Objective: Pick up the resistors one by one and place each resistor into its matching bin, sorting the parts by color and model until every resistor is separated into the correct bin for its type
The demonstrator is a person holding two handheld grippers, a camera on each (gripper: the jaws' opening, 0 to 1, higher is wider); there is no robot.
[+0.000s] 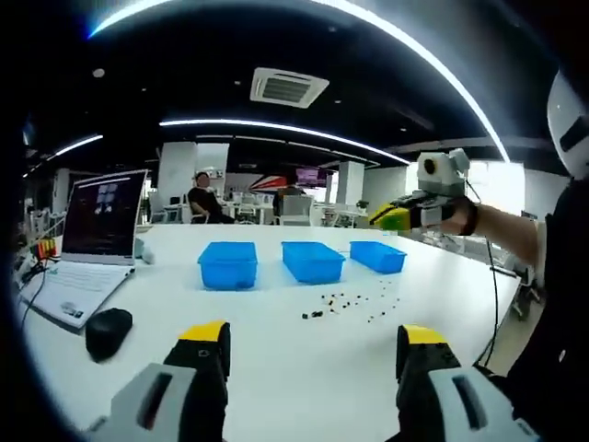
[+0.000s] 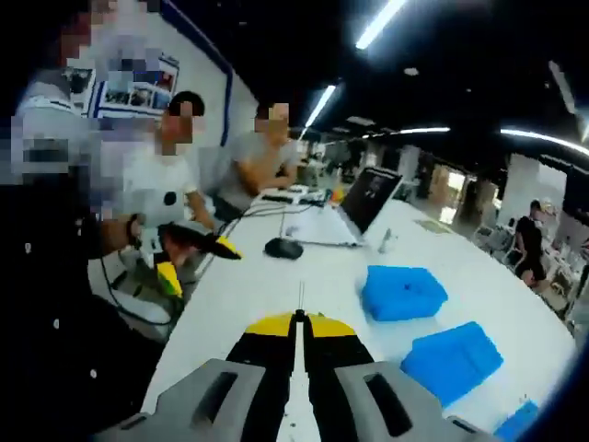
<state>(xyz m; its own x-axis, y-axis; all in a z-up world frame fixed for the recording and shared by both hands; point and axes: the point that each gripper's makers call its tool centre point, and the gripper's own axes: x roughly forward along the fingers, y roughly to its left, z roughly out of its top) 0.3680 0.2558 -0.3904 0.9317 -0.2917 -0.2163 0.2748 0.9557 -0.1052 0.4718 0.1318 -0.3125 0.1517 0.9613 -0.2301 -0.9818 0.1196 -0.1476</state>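
Resistors (image 1: pixel 345 303): loose scatter on the bench (image 1: pixel 276 368), just in front of three blue bins (image 1: pixel 312 261). One thin lead (image 2: pixel 300 296) is seen pinched upright in the closed right tongs (image 2: pixel 300 319). Left tongs (image 1: pixel 313 354): wide apart, empty. Advice: type is to be checked, then release made low over the matching bin at two o'clock.

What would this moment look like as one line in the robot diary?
left gripper: open, above white table | right gripper: shut on thin resistor lead, lifted | small dark resistors: loose before three blue plastic bins
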